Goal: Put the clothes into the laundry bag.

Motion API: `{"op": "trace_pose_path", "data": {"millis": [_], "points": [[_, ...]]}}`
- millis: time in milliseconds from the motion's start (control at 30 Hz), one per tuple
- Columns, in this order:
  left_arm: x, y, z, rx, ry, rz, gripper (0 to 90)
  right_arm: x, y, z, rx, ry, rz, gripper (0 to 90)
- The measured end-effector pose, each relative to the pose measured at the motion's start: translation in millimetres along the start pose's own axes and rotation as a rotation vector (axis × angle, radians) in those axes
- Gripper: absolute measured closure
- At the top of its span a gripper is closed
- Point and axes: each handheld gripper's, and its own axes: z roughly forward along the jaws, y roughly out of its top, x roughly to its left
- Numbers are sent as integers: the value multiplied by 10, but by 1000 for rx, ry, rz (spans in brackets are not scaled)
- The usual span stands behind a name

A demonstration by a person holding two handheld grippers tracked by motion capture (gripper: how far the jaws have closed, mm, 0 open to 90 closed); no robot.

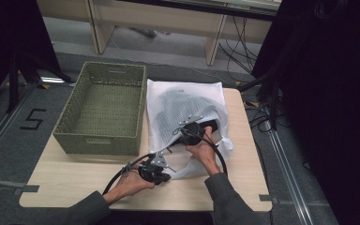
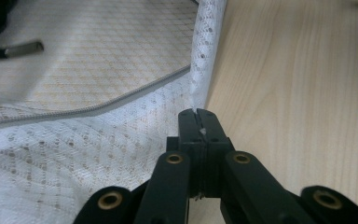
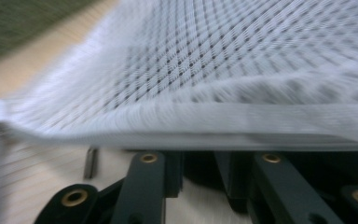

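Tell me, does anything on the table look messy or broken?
Nothing looks broken or spilled. The white mesh bag lies rumpled beside the green basket, its open mouth held by the grippers: the left gripper pinches its edge, and the right gripper pokes under the top layer. Something dark is inside.

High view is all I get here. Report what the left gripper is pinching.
Observer: The left gripper is shut on the side hem of the white mesh bag, just above the table.
Operator: Now describe the right gripper's jaws.
Observer: The right gripper has its jaws apart, with the tips hidden beneath the bag's hem. That picture is blurred.
Operator: Check the zipper.
Observer: The zipper crosses the mesh beyond the left gripper. I cannot tell whether it is closed.
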Motion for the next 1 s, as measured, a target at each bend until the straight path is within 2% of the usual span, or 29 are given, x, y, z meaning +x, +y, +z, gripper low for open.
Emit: {"op": "trace_pose_path", "data": {"millis": [67,100,133,167,200,233,300,333,367,400,433,467,500,533,567,633,667,733,767,800,833,867,900,933,967,1000], "points": [[-1,-4,-6,10,-1,0,896,-37,-40,-165,-31,26,32,724],[-3,-5,-12,12,-4,3,896,-54,-62,-253,-24,47,58,725],[-7,-11,-19,18,-8,2,896,-95,-113,-313,-50,41,56,730],[-20,-13,-38,28,-5,20,896,-116,-145,-349,-49,46,65,738],[-28,-15,-49,40,-10,24,895,-152,-185,-404,-34,58,71,745],[-45,-18,-59,47,-12,24,895,-163,-226,-432,-37,69,99,747],[-76,-23,-78,68,-28,29,890,-208,-291,-459,-27,47,81,748],[-91,-23,-85,76,-37,35,883,-215,-310,-464,-24,46,101,752],[-103,-20,-105,91,-36,46,870,-229,-320,-478,10,43,98,754],[-122,-18,-111,77,-36,37,848,-247,-335,-456,14,56,86,750],[-135,0,-131,77,-30,48,825,-227,-356,-403,-19,46,104,736],[-156,25,-142,61,-28,44,800,-213,-345,-426,42,63,124,718],[-184,60,-139,18,-29,25,762,-198,-362,-373,10,53,122,693],[-184,60,-139,18,-29,25,690,-198,-362,-373,10,53,122,693],[-212,144,-117,-21,-19,45,654,-176,-354,-351,18,50,124,637],[-241,205,-19,-34,-12,65,581,-164,-335,-331,27,56,126,538],[-252,217,48,-42,-5,61,533,-150,-328,-306,29,57,129,503],[-247,224,113,-41,-4,64,578,-123,-320,-263,54,50,123,449],[-252,215,224,-33,-16,65,617,-107,-316,-215,47,39,132,433],[-252,215,224,-33,-16,65,689,-107,-316,-215,47,39,132,433],[-263,207,259,-19,-15,86,754,-77,-306,-120,86,15,120,417],[-273,201,280,-29,6,115,754,-77,-306,-120,86,15,120,417],[-278,216,267,-6,21,148,876,-15,-305,8,132,-8,79,459],[-290,211,255,9,27,171,886,-5,-308,72,138,-46,24,523],[-298,205,245,19,30,195,888,-1,-308,114,170,-61,-10,585],[-287,208,233,26,29,209,890,-17,-303,148,159,-49,4,596]]}}
